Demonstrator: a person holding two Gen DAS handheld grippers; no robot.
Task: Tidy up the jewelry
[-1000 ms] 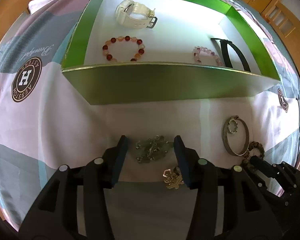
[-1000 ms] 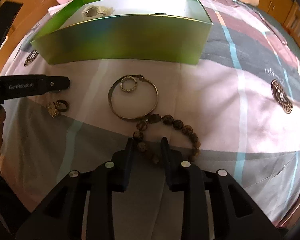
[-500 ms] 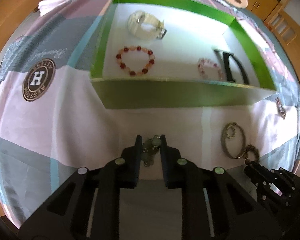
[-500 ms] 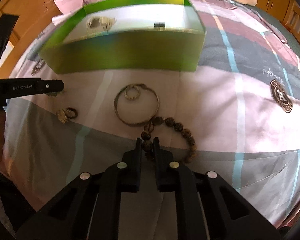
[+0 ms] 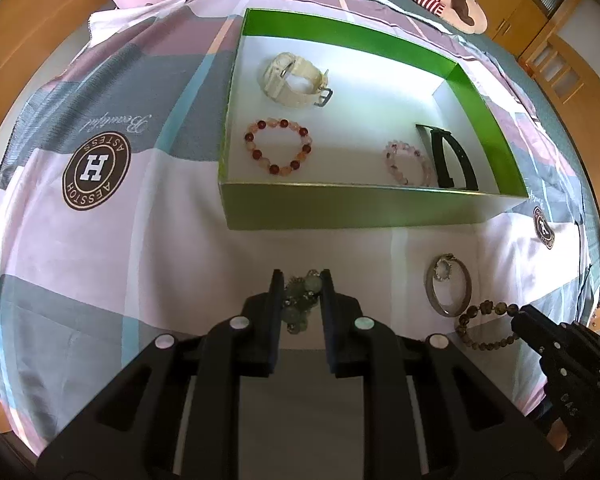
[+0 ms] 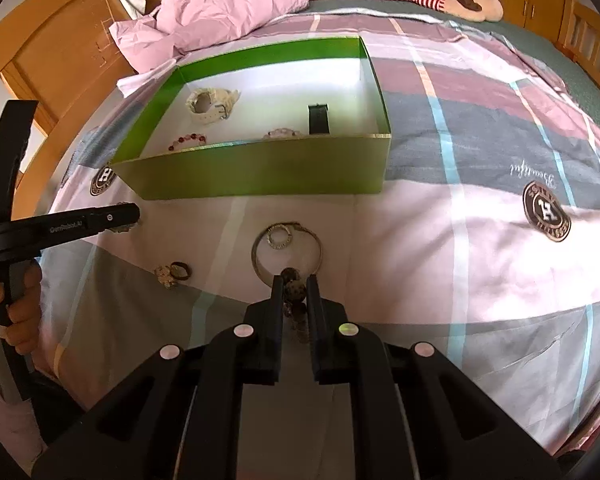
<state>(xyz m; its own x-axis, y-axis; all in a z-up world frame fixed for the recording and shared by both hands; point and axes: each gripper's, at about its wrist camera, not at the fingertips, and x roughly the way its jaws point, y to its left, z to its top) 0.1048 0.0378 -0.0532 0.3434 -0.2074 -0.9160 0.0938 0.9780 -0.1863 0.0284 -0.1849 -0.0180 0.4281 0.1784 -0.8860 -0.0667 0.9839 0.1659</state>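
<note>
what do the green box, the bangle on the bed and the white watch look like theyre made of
Box: looks like card, with a glossy green skin outside, a matt white floor and crisp folded edges. Bangle: probably metal, a thin grey ring with a dull sheen. Watch: cream strap, likely plastic or rubber, with a darker metal-looking buckle; the material can't be told for certain.

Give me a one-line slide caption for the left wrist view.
Left gripper shut on a green bead bracelet above the bedspread, green box of jewelry ahead.
</note>
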